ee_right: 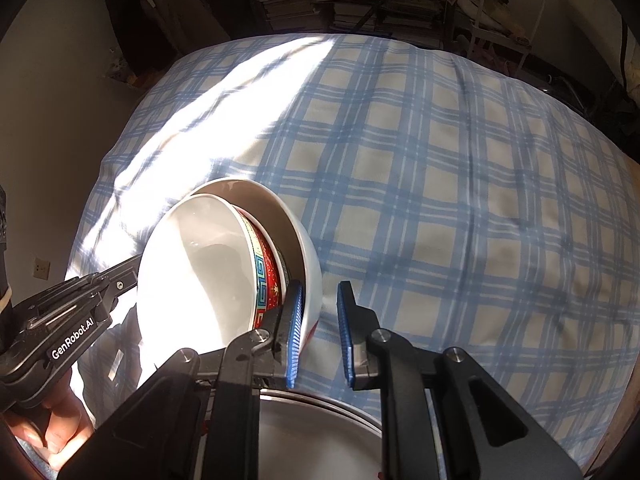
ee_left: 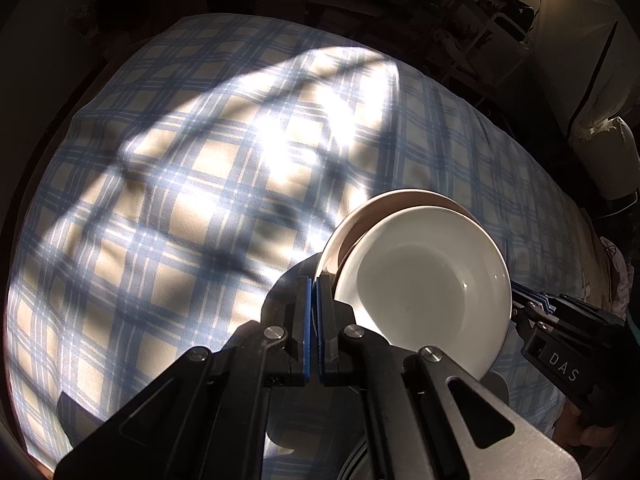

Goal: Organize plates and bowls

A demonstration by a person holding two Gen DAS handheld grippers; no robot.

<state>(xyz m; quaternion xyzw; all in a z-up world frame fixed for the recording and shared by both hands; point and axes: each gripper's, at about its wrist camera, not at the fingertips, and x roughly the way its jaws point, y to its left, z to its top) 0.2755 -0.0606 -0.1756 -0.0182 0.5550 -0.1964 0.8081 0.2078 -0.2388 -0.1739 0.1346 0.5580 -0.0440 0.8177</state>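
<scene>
A stack of nested bowls [ee_left: 424, 280] is tilted over the blue plaid cloth [ee_left: 180, 200]. The outer one is plain white [ee_right: 310, 280], and an inner one is white inside [ee_right: 200, 280] with a red patterned outside [ee_right: 269, 276]. My left gripper [ee_left: 315, 320] is shut on the outer bowl's rim at the stack's left side. It also shows in the right wrist view, where the left gripper [ee_right: 136, 270] meets the stack. My right gripper [ee_right: 320, 328] straddles the outer bowl's wall. One pad is inside, and the other stands off it with cloth showing between.
A round steel plate [ee_right: 320, 420] lies just under my right gripper at the near edge. The plaid cloth [ee_right: 460, 200] covers the whole surface, with sun patches on its left. Shelves of books [ee_right: 360, 0] and clutter stand in the dark behind. A hand [ee_right: 48, 436] holds each tool.
</scene>
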